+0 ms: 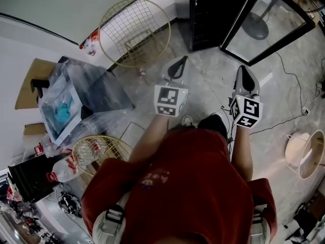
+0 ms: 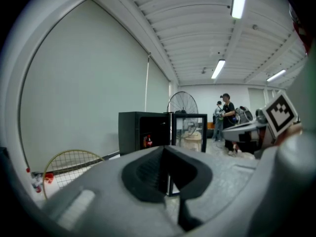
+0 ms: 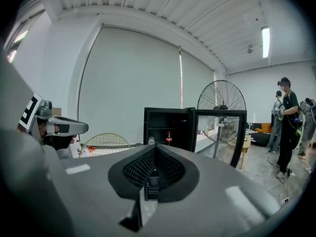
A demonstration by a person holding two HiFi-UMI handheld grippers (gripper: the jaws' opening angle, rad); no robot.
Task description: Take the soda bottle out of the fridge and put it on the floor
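The black mini fridge [image 1: 210,14] stands ahead on the grey floor with its glass door [image 1: 266,22] swung open to the right. A small soda bottle [image 3: 169,137] with a red label stands on a shelf inside it, and it also shows in the left gripper view as the bottle [image 2: 148,141]. My left gripper [image 1: 176,66] and right gripper [image 1: 246,79] are held side by side, pointing toward the fridge and still well short of it. In the gripper views the left gripper [image 2: 165,154] and the right gripper [image 3: 154,154] have their jaws together with nothing between them.
A round wire-mesh frame [image 1: 134,32] leans on the wall left of the fridge, and another [image 1: 96,151] lies near my left side. A clear plastic box [image 1: 84,93] sits at the left. A standing fan [image 3: 221,102] and people [image 3: 285,120] are beyond the fridge. Cables [image 1: 294,80] cross the floor at right.
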